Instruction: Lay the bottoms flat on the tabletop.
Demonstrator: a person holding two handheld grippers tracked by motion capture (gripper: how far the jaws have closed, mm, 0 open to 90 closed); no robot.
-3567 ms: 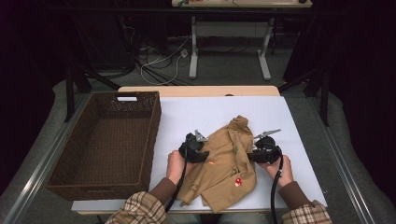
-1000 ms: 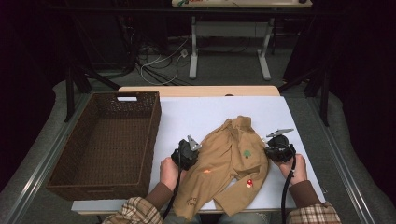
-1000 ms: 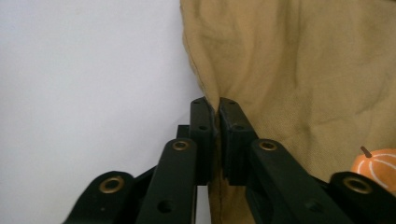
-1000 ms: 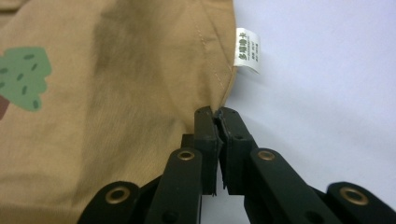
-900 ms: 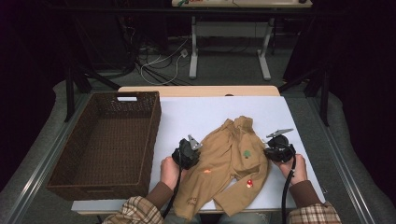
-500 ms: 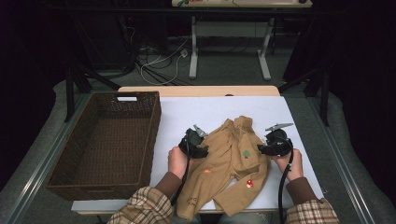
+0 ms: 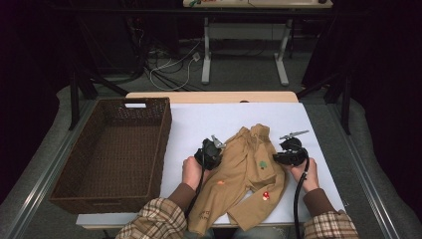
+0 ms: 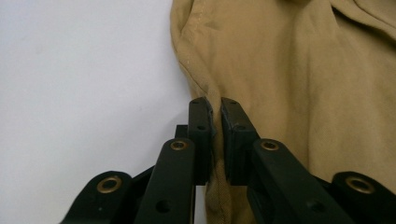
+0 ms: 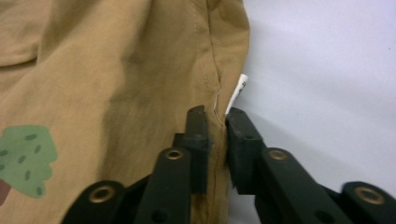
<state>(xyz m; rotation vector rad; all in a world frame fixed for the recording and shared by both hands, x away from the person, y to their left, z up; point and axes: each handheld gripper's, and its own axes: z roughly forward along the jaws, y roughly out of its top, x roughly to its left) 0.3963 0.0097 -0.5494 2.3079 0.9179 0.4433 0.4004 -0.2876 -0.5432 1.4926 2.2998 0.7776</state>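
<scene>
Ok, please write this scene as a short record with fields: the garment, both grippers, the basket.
garment: tan trousers lying flat on the white table, tree patch on one leg
left gripper: just closed, pinching the trousers' edge
right gripper: just closed, pinching the opposite edge beside a white label
basket: brown wicker basket, nothing inside, at the left

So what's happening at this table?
A person holds tongs in each hand and has just closed both on a small tan pair of trousers lying on the white table. The left tongs pinch one side edge, the right tongs the other. A brown basket sits to the left.
</scene>
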